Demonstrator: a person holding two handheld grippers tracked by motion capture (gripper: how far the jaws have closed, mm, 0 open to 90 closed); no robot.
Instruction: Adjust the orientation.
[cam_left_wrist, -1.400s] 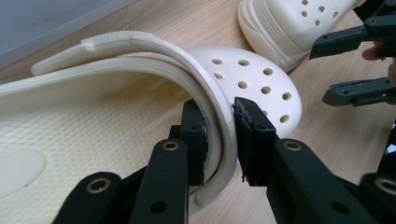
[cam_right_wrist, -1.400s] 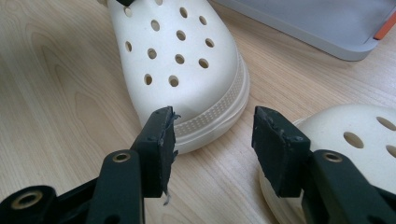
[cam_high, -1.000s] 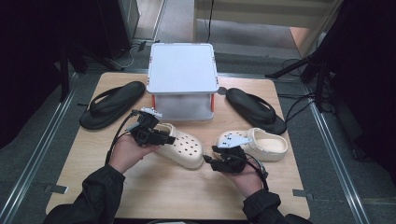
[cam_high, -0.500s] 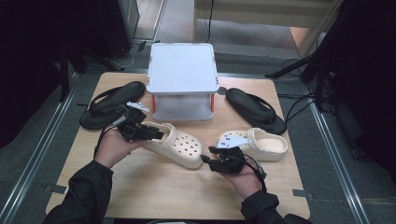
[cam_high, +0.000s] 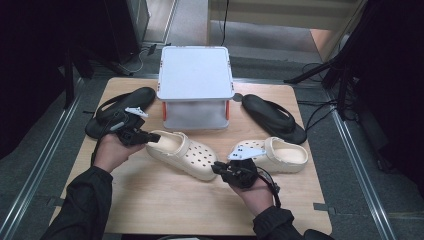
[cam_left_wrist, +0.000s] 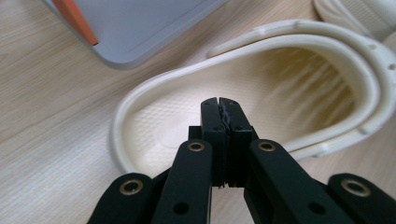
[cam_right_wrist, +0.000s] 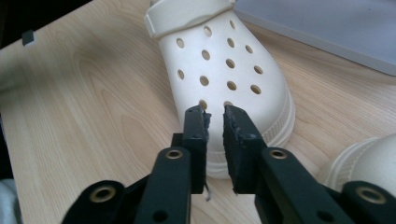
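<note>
Two cream clogs lie on the wooden table (cam_high: 150, 200). The left clog (cam_high: 182, 152) points its toe toward me and to the right. My left gripper (cam_high: 148, 135) sits at its heel end. In the left gripper view that gripper (cam_left_wrist: 219, 105) has just been closing and its jaws are pressed together, empty, over the clog's heel (cam_left_wrist: 280, 84). My right gripper (cam_high: 216, 167) is at the same clog's toe. Its jaws (cam_right_wrist: 215, 114) have just been closing too; a narrow gap remains with nothing in it, above the holed toe (cam_right_wrist: 219, 60). The right clog (cam_high: 285, 155) lies beside my right hand.
A grey lidded box (cam_high: 195, 75) with orange latches stands at the back middle. One black flip-flop (cam_high: 117, 110) lies at the left, another (cam_high: 275, 117) at the right. The near half of the table is bare wood.
My left hand has drawn back leftward, from over the clog's opening to its heel end. The right hand has stayed at the toe.
</note>
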